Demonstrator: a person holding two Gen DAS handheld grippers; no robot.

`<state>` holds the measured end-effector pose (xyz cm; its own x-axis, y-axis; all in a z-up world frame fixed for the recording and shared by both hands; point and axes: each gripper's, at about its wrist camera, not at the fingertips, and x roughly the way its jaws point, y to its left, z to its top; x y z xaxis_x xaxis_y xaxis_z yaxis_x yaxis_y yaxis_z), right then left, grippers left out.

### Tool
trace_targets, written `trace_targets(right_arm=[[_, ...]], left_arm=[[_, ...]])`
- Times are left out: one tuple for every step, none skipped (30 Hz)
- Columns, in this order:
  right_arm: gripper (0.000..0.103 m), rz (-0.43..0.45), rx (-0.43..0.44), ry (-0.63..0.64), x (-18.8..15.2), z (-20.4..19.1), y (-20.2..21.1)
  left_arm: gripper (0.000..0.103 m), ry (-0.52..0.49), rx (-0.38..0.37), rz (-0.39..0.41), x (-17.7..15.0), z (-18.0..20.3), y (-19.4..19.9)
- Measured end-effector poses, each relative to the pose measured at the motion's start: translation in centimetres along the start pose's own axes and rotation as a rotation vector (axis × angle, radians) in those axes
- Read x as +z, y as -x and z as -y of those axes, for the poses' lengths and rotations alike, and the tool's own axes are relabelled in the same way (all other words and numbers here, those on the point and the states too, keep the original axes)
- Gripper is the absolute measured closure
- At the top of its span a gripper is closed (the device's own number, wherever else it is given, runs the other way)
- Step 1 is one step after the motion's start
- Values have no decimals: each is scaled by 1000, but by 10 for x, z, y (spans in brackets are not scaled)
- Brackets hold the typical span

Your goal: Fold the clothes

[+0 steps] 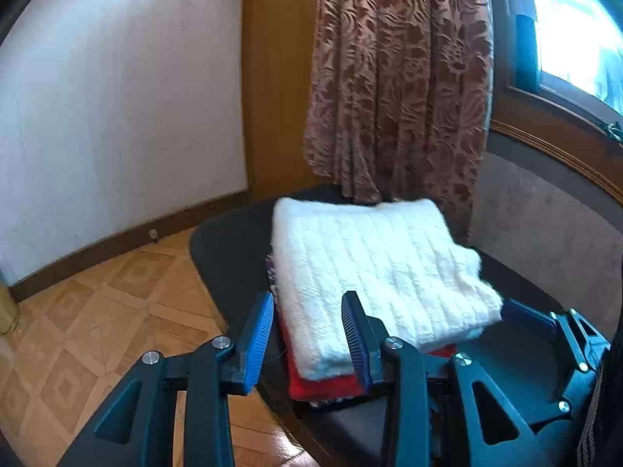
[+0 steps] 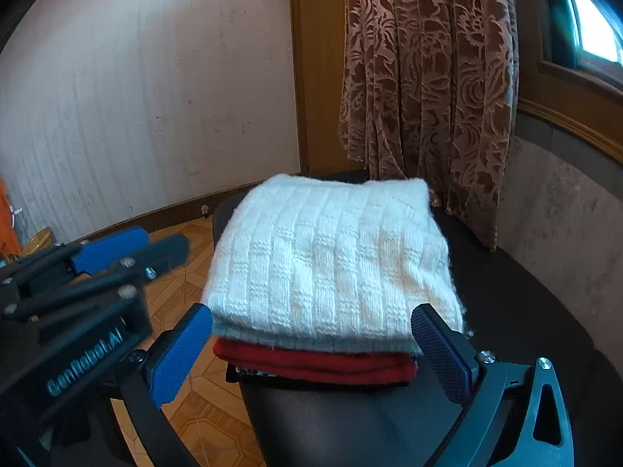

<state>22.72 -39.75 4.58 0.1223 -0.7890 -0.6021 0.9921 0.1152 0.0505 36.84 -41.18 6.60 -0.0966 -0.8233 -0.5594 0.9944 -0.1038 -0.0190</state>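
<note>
Angling down at white knit (image 1: pixel 373 272) | left tongs (image 1: pixel 307 330) released | right tongs (image 2: pixel 311 354) released, astride stack

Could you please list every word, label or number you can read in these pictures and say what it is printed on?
"GenRobot.AI": pale blue lettering, somewhat blurred, on the black body of the left gripper, seen in the right wrist view.
Nothing else carries readable text in either view.
</note>
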Motion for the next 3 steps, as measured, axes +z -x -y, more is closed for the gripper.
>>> trace_targets(right_arm=[[0, -2, 2, -3, -1, 0, 0], [0, -4, 3, -5, -2, 1, 0], [0, -3, -1, -6, -2, 0, 1]], left_arm=[[66, 5, -2, -1, -1, -1, 0], [66, 11, -5, -2, -1, -2, 0], [66, 16, -7, -2, -2, -3, 0]])
